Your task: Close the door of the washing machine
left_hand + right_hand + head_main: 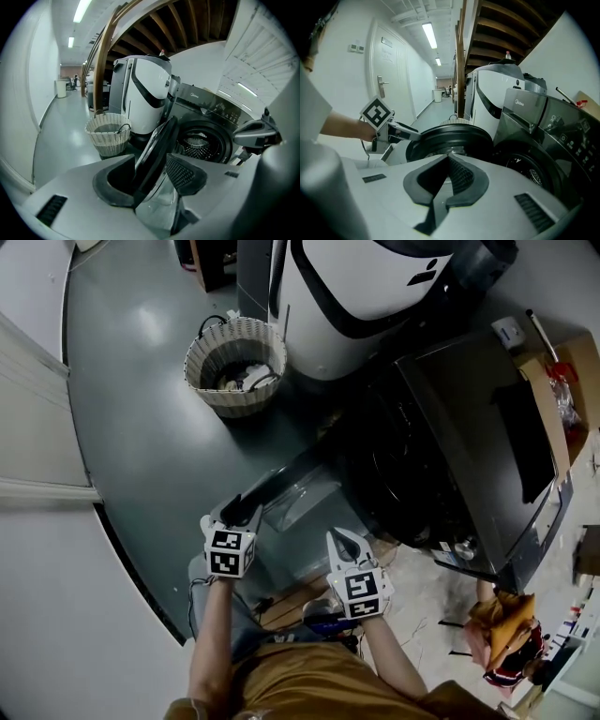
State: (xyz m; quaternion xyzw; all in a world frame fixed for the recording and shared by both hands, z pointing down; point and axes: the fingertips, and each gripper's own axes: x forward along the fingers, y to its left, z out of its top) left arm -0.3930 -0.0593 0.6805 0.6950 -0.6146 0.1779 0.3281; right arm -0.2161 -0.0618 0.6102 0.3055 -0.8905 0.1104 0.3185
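Observation:
The dark front-loading washing machine (pixel 469 456) stands at the right with its round door (pixel 291 488) swung wide open toward me. The drum opening (pixel 201 143) shows behind the door (pixel 157 150). My left gripper (pixel 246 510) is at the door's outer edge. In the left gripper view its jaws (pixel 151 173) stand open with the black door rim passing between the pads. My right gripper (pixel 343 540) hovers just right of it, near the door's glass, its pads closed together with nothing between them (pixel 447 161). The door (pixel 450 140) lies just beyond its tips.
A wicker basket (pixel 234 362) with laundry sits on the grey floor left of a tall white appliance (pixel 366 287). A cardboard box (pixel 562 399) rests beside the machine's top. An orange bag (pixel 502 629) and clutter lie at the lower right. A white wall (pixel 37 521) runs along the left.

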